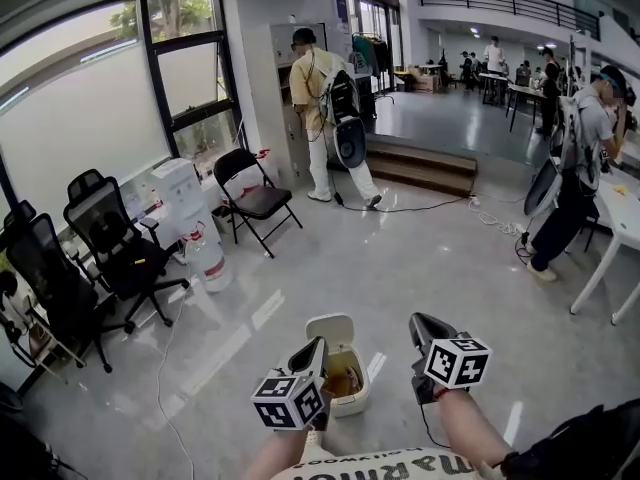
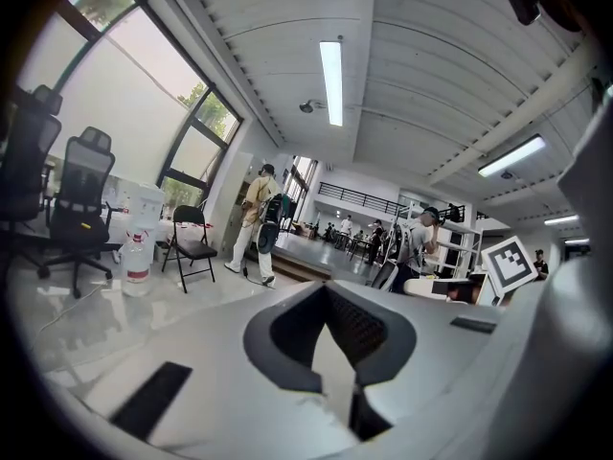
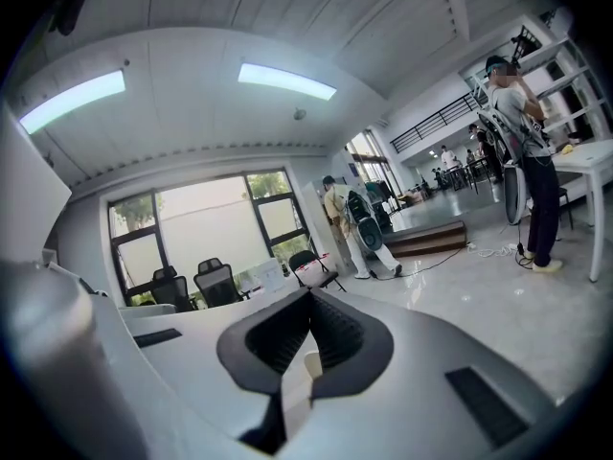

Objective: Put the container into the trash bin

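Both my left gripper (image 1: 318, 345) and my right gripper (image 1: 417, 321) have their dark, bumpy fingers (image 2: 287, 333) clenched together on nothing, up over the shiny grey floor (image 1: 400, 258). The small, round-cornered, cream plastic trash bin (image 1: 358, 390) stands on the floor right by the left gripper, its flat lid (image 1: 331, 329) tipped up. Something brown lies inside, and I think it is the container (image 1: 345, 378), but it is too small to be sure.

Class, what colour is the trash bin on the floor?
Cream-white. The trash bin shows best in the head view.
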### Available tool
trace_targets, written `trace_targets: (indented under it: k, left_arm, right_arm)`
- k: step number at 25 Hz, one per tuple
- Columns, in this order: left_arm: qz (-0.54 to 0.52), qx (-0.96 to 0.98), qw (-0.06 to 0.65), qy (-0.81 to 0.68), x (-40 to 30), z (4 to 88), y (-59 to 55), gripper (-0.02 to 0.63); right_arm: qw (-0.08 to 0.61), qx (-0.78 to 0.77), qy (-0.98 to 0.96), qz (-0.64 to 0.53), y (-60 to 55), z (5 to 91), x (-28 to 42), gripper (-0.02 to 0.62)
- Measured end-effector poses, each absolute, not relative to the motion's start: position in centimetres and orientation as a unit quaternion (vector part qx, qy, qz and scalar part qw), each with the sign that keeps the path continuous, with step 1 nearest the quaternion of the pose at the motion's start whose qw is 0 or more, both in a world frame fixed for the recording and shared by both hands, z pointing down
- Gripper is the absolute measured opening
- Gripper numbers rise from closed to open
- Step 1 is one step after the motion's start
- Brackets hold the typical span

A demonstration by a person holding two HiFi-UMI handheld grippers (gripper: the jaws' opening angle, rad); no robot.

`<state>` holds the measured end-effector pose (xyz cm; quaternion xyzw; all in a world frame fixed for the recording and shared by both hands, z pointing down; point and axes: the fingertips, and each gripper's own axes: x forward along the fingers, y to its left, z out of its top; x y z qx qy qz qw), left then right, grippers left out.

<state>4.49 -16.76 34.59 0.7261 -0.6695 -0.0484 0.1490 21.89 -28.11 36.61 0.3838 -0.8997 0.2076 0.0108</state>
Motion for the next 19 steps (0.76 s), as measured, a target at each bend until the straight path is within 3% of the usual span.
trace_targets:
  k: [19]
  left_arm:
    - [-0.046, 0.713, 0.147, -0.684, 3.7, 34.8, -15.5, 0.018]
  right_arm:
    - [0.016, 0.369, -0.906, 0.206, -27.6, 37.1, 20.8, 0.002]
